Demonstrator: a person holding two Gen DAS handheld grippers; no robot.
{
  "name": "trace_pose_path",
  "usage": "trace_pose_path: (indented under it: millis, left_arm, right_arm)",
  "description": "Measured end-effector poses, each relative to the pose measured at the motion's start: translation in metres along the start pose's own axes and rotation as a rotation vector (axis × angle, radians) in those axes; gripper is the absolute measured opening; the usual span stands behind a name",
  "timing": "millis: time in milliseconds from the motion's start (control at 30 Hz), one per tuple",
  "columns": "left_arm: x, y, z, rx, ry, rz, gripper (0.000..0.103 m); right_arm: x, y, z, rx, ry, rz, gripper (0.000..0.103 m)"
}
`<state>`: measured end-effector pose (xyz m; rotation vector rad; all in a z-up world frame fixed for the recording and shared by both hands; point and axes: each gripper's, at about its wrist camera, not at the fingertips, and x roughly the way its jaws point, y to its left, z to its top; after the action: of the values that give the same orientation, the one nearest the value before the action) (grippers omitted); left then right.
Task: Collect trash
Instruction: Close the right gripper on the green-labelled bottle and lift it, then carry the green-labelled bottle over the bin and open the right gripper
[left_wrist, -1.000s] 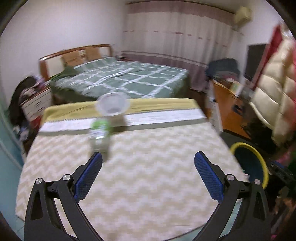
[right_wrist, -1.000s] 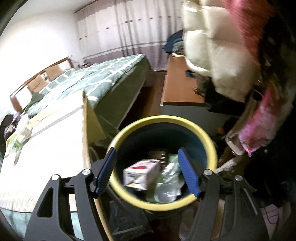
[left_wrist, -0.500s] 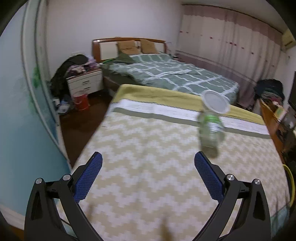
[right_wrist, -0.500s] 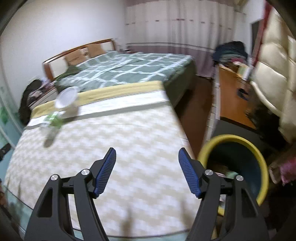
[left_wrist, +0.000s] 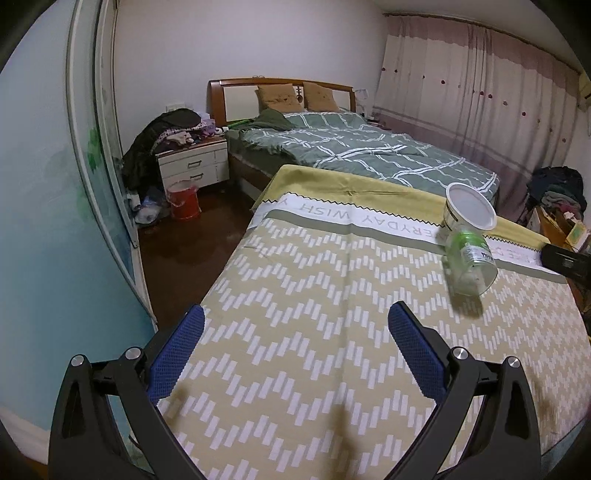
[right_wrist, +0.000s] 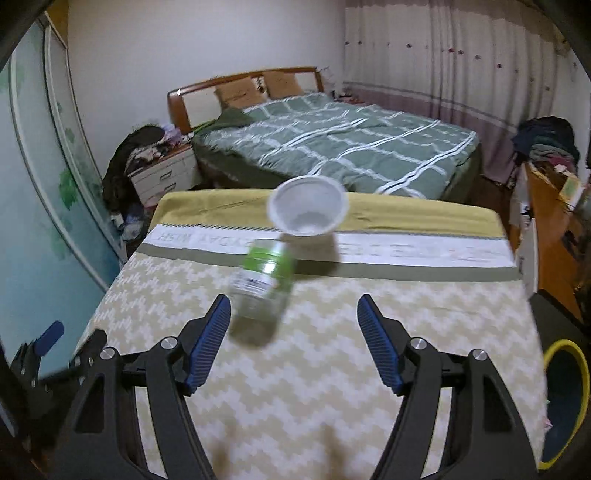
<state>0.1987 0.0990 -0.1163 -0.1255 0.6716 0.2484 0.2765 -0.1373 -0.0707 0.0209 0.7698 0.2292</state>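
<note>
A second ago my right gripper (right_wrist: 293, 332) hung over the yellow-rimmed blue trash bin (right_wrist: 565, 402) with a carton and bottles inside it; now it faces the zigzag-patterned beige bedspread (right_wrist: 332, 369), jaws wide apart and holding nothing, with the bin low at the right edge of its view. I take that to mean the last drop-off is finished and I am back for the next pieces. My left gripper (left_wrist: 295, 343) has swung from facing the bin side toward the wardrobe side of the room; it too is spread open and empty above the spread.

Two pieces of trash remain. The clear plastic bottle with a green label (right_wrist: 264, 284) lies on its side just ahead of my right gripper, a little left of centre and closest to the left fingertip. The white plastic cup (right_wrist: 307, 210) lies tipped right behind it, mouth toward me, and appears to touch the bottle's neck end. In the left view the bottle (left_wrist: 471, 258) and cup (left_wrist: 470, 212) sit far right, well away from that gripper.

The spread around the bottle is bare, so my right gripper has free room ahead. The bed's right edge drops toward the bin, the left edge toward the dark floor (left_wrist: 192, 243) beside the sliding wardrobe door (left_wrist: 55, 221). A rolling bottle could nudge the cup, I judge.
</note>
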Motion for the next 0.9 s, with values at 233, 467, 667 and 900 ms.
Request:
trace_pose_path:
  millis: [233,467,667,900]
  left_arm:
    - [0.001,0.008,-0.001,-0.041,0.007,0.000,0.098]
    - [0.003,0.007,-0.002,-0.044,0.015,-0.018,0.098]
    - [0.003,0.006,-0.002,-0.043,0.014,-0.019,0.098]
    - [0.004,0.006,-0.002,-0.046,0.013,-0.020,0.098]
  right_arm:
    - [0.054,0.015,0.011,0.008,0.066,-0.027,0.068]
    - [0.090,0.020,0.008,0.013,0.124,-0.061,0.064]
    - [0.089,0.018,0.004,0.016,0.135,-0.049,0.050]
    - [0.046,0.000,-0.010,0.035,0.104,-0.005,0.049]
